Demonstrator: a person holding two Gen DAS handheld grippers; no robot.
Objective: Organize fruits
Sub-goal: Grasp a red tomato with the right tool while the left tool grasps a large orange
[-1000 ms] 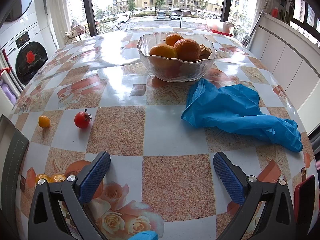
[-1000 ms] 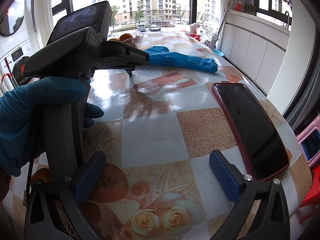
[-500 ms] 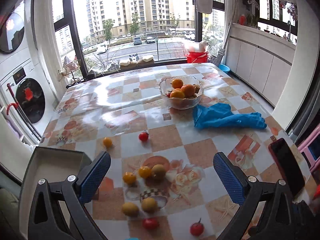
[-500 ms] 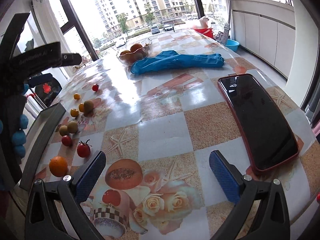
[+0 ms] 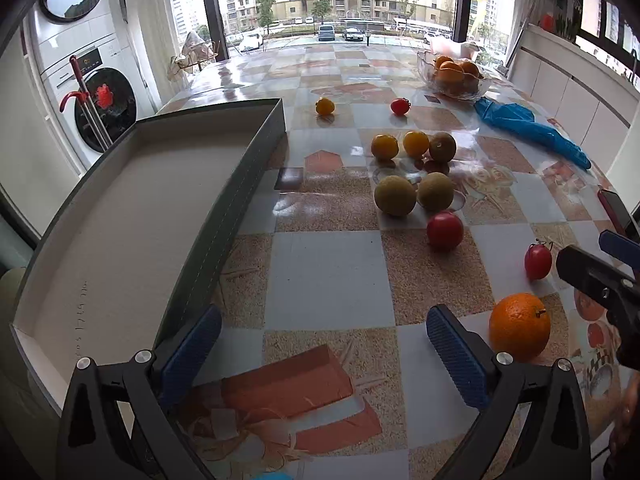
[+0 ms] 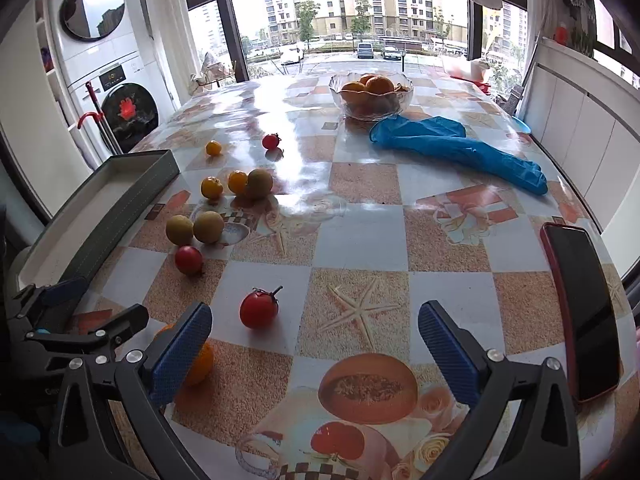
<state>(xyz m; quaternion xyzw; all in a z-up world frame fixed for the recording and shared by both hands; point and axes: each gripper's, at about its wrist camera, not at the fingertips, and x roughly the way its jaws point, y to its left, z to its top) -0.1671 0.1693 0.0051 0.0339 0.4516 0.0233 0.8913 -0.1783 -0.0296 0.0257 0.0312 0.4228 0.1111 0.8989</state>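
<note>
The fingers (image 5: 456,350) of the left gripper (image 5: 324,346) are spread wide over bare counter (image 5: 328,268), holding nothing; the right gripper (image 6: 314,346) is likewise spread and empty. In the left wrist view, a large orange (image 5: 519,327) lies at about 3 o'clock of the left gripper, just beside its right finger. A stemmed tomato (image 6: 259,310) sits at 11 o'clock of the right gripper, near its left finger. The other loose fruits cluster further up the counter, beside the empty tray (image 5: 120,216) at 9 o'clock. A glass bowl (image 6: 370,96) of oranges stands at 12 o'clock, touching a blue glove (image 6: 460,150). A phone (image 6: 584,304) lies at 3 o'clock.
</note>
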